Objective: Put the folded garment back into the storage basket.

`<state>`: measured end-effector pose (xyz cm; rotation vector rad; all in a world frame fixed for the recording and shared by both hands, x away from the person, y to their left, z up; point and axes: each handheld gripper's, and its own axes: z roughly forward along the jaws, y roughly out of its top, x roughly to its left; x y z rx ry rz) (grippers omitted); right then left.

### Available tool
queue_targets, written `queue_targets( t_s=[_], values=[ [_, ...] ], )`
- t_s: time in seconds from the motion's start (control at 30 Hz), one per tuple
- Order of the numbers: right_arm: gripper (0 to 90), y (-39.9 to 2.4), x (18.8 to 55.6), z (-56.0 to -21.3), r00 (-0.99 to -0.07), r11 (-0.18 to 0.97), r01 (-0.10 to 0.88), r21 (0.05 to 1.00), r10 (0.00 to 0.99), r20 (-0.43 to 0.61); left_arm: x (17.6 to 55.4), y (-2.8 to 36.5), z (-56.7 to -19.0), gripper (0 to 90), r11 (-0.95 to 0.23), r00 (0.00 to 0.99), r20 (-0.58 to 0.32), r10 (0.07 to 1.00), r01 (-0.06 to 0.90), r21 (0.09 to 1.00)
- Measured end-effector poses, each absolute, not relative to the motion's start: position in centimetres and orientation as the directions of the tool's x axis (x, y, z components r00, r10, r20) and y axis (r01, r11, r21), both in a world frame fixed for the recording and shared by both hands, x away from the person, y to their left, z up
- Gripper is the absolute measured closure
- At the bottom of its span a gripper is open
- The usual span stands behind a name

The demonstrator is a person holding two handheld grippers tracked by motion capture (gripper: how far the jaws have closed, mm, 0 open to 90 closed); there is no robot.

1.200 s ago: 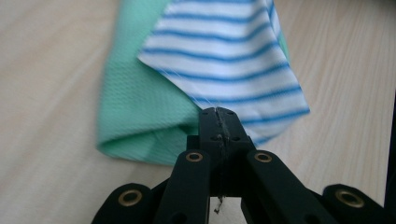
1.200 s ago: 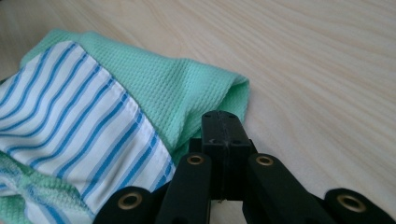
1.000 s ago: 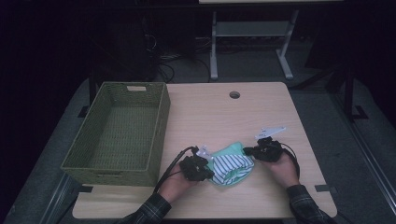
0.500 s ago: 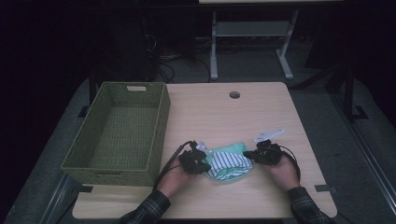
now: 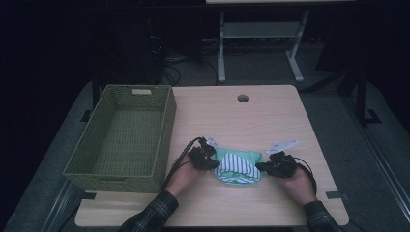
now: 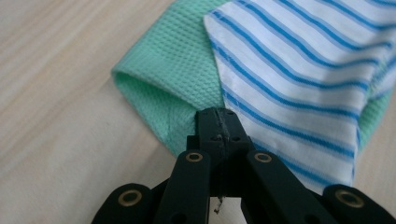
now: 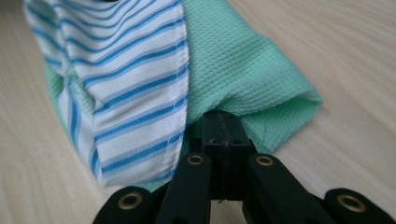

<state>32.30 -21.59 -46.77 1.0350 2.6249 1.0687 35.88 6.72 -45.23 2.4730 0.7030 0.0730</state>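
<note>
**Both grippers clamped on the ends of a folded garment**

The left gripper (image 6: 218, 122) has its black jaws pressed together, with the edge of the garment (image 6: 280, 84) pinched at their tips, right where green knit meets the white, blue-striped panel. The right gripper (image 7: 223, 126) is closed in the same way on the opposite end, its tips buried in a fold of green fabric beside the hemmed edge of the striped panel. How much cloth lies between either pair of jaws is hard to judge, since the folds cover the tips.

In the high view the left gripper (image 5: 207, 162) and the right gripper (image 5: 268, 166) point toward each other, with the garment (image 5: 238, 166) bunched between them as a small heap, stripes on top and green showing around the edges. It lies on the wooden table (image 5: 251, 121), near the person's edge and slightly right of the middle. The person's hands come in from below, in plaid sleeves.

To the left stands a green woven basket (image 5: 167, 130), its long side close to the left gripper. A round hole (image 5: 242, 98) sits in the table's far part.
</note>
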Motion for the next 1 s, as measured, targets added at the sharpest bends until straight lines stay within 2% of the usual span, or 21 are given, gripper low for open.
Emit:
queue_targets(
  t_s=[0.6, 0.77, 1.0],
  values=[
    [89.8, -20.9, 29.0, -46.4, -0.787, 0.526, 0.529, 0.666, 0.597, 0.153, 39.2, 5.2, -45.4, 89.4, -0.675, 0.852, -0.103, 0.513, 0.475, 0.565],
    [89.8, -21.6, 29.5, -44.8, -0.779, 0.485, 0.505, 0.714, 0.612, 0.136, 38.8, 6.3, -44.0, 88.4, -0.654, 0.851, -0.108, 0.514, 0.470, 0.593],
    [89.8, -22.9, 32.1, -44.1, -0.741, 0.438, 0.505, 0.744, 0.662, 0.114, 37.4, 7.6, -42.0, 83.3, -0.608, 0.849, -0.154, 0.506, 0.477, 0.635]
  ],
)
